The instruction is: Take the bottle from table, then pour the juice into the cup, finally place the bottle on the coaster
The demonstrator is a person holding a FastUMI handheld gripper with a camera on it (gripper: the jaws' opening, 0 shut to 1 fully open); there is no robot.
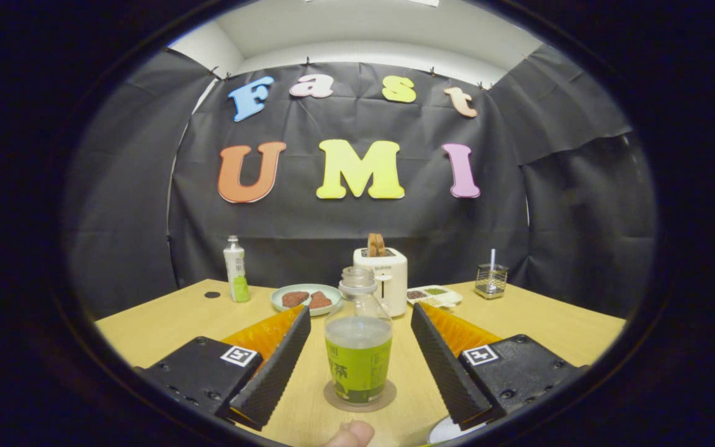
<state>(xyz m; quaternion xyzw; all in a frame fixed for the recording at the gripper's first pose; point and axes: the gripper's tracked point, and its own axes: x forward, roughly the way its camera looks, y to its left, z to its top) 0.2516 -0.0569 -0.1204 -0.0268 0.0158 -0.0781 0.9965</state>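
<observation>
Even, bright overhead light; soft shadows on table (165, 323). Fisheye bends edges, strongest at 3 and 9 o'clock. Centre sharp; fingertip (351, 434) at 6 o'clock blurred.

The gripper view rides low on the gripper (357, 363), just above the wooden table (550, 320), and faces level and forward along the two spread fingers toward the booth's far cloth wall. It sits very near the bottle (358, 338), which stands between the fingers on a coaster (388, 397). The wide fisheye takes in the tabletop from near edge to far edge, the left and right cloth walls, and a strip of pale ceiling above.
</observation>
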